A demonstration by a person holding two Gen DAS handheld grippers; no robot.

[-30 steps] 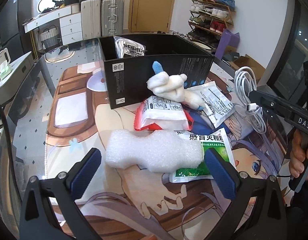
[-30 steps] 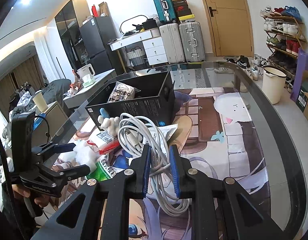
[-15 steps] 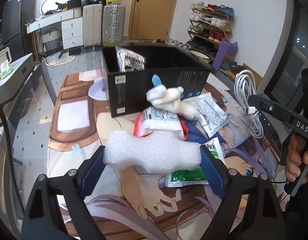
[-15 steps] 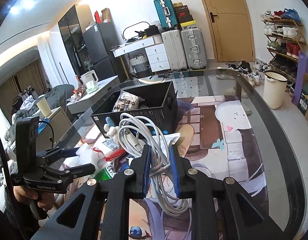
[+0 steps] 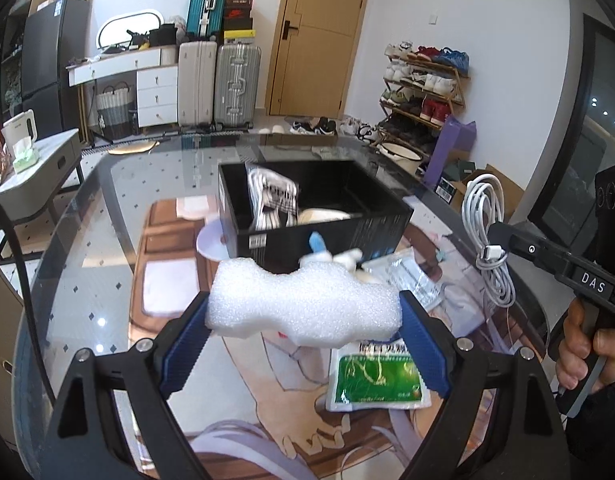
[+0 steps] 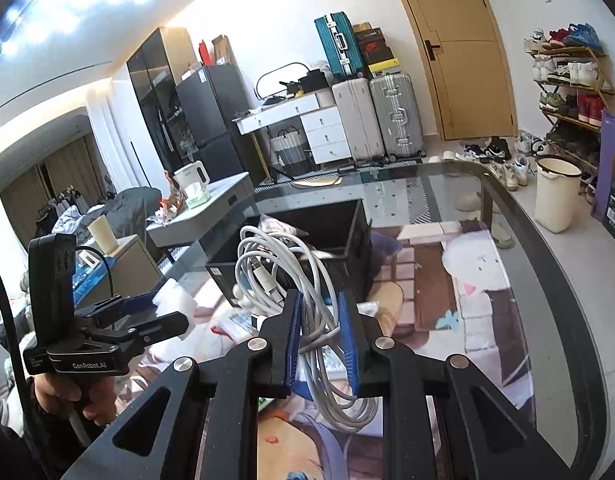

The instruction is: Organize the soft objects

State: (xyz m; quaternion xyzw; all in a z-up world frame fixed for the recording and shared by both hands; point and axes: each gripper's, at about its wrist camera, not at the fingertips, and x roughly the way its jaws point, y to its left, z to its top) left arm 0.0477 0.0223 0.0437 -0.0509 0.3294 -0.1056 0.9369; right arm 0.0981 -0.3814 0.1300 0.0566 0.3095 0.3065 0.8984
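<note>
Table: a glass-topped table (image 5: 87,240) with an anime-print mat under the glass carries the whole scene; its dark curved rim runs along the right of the right wrist view.
Box: an open black box (image 5: 319,216) stands near the middle of the table, with a black-and-white printed packet (image 5: 273,200) leaning upright at its left end and a pale rounded object beside it.
Foam piece: a lumpy white foam piece (image 5: 303,304) is lifted clear of the table, in front of the box's near wall.
Left gripper: the left gripper (image 5: 303,332) is clamped on the foam piece, one blue pad pressed against each end.
Cable: a coiled white cable (image 6: 307,300) hangs in the air, its loops rising above the pads and drooping below them; in the left wrist view it dangles to the right of the box.
Right gripper: the right gripper (image 6: 319,344) is closed on the cable, with the strands pinched between its blue pads.
Green packet: a green-and-white sachet (image 5: 377,376) lies flat on the table, below the right end of the foam.
Plush toy: a small white toy with a blue tip (image 5: 327,254) lies against the box's near wall, blurred and partly hidden by the foam.
White pouch: a white printed pouch (image 5: 411,276) lies just right of the toy.
</note>
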